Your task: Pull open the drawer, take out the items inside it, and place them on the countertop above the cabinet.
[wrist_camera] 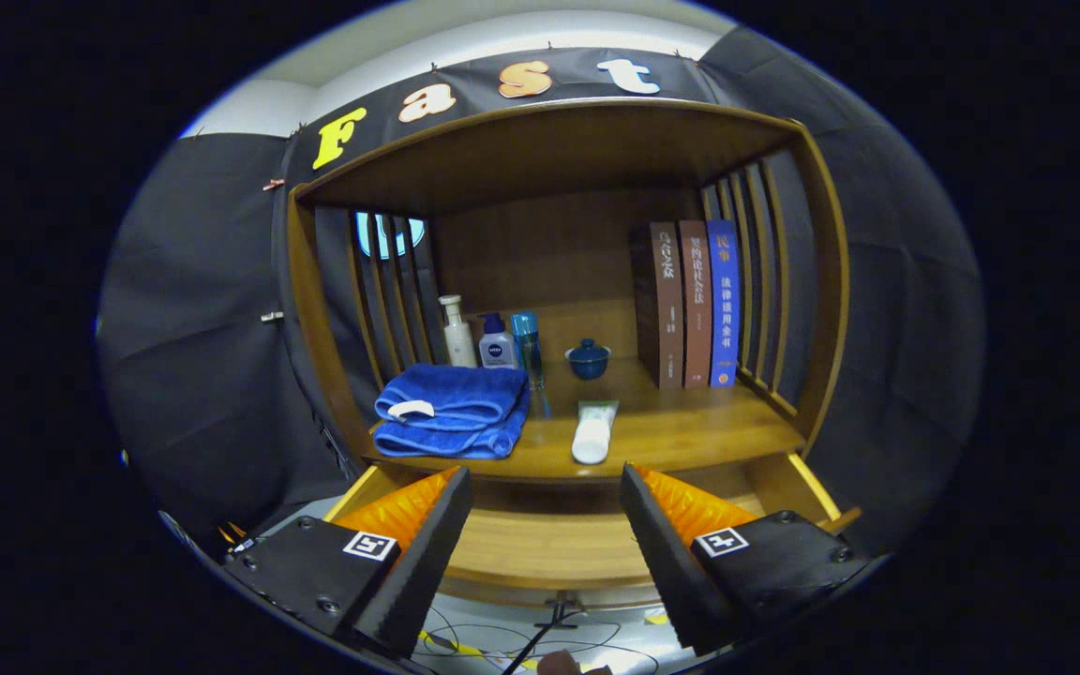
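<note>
The gripper (pixel 545 497) is hovering in front of the wooden cabinet (pixel 826 309) with its two fingers (pixel 427 534) spread wide apart, holding nothing. Between and just beyond the fingers the drawer (pixel 540 548) is standing pulled open, its bare wooden floor showing; no item can be made out on the part of it that is visible.

Above the drawer, on the countertop (pixel 681 427), a white tube (pixel 593 431) is lying near the front edge, its cap end pointing toward the fingers; any print on it is too small to read. Left of the tube a folded blue towel (pixel 451 410) is resting with a small white tag on its fold. Behind the towel three bottles are standing close together: a white pump bottle (pixel 457 333), a short white bottle with a blue label (pixel 498 345) carrying what looks like a Nivea mark, and a slim teal bottle (pixel 528 349). A small blue lidded cup (pixel 588 358) is sitting further back, near the middle.

At the right three books (pixel 687 302) are standing upright, touching one another, two with brown spines and one blue, all bearing Chinese characters too small to read with certainty.

Square black-and-white marker tags (pixel 369 545) are showing on the gripper body, and cables (pixel 540 637) are trailing on the floor below the drawer
</note>
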`<state>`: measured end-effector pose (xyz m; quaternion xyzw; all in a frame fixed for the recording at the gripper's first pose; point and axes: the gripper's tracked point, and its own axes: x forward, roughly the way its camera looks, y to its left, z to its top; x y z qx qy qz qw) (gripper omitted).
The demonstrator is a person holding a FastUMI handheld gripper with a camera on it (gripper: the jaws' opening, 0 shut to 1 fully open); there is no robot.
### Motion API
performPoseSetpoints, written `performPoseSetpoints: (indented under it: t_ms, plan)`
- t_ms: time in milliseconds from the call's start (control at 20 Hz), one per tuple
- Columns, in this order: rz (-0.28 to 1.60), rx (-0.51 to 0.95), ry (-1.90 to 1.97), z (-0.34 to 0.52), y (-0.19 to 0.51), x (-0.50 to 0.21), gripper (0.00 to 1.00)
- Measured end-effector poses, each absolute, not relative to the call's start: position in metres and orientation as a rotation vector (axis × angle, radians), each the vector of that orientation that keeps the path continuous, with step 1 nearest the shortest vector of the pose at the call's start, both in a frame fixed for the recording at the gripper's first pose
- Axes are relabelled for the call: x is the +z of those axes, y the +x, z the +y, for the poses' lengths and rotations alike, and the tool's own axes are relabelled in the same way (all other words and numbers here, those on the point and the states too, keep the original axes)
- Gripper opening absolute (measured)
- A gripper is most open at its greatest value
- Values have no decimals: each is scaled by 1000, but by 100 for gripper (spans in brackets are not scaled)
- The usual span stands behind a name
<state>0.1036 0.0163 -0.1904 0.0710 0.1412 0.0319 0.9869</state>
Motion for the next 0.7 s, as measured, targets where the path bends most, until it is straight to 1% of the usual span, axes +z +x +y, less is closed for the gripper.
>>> performPoseSetpoints:
  t_ms: [200, 450, 600, 700]
  plan:
    - [224, 59, 93, -7, 84, -215, 100]
    - [136, 50, -58, -53, 66, -207, 100]
    - [125, 55, -22, -48, 52, -210, 100]
    - [145, 69, -3, -30, 41, -229, 99]
